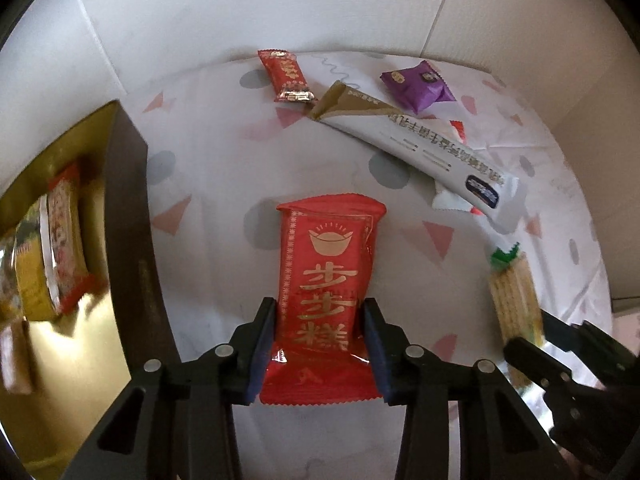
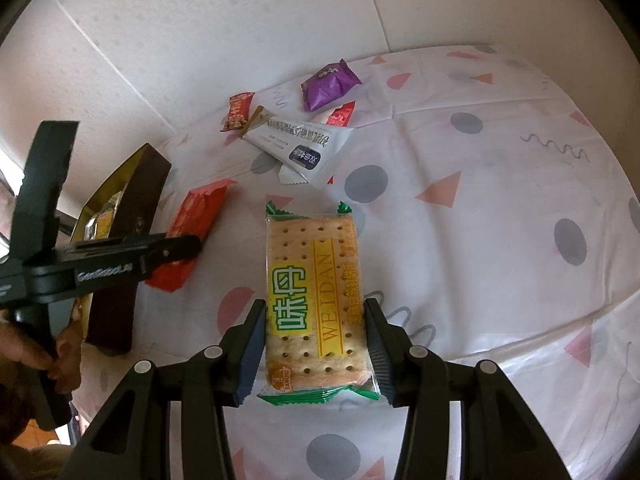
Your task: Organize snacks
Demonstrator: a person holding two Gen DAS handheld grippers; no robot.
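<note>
My left gripper [image 1: 320, 312] is shut on a red snack packet with gold characters [image 1: 326, 280], which also shows in the right wrist view [image 2: 192, 232]. My right gripper [image 2: 316, 312] is shut on a cracker packet with green ends and a yellow label [image 2: 314, 300]; the packet also shows in the left wrist view [image 1: 514, 300]. A gold-lined dark box [image 1: 100, 280] stands to the left and holds several snacks; it also shows in the right wrist view [image 2: 120, 216].
On the patterned cloth [image 2: 480, 200] at the back lie a small red packet [image 1: 286, 76], a long white and gold packet [image 1: 420, 148] and a purple packet [image 1: 416, 84]. A white wall rises behind.
</note>
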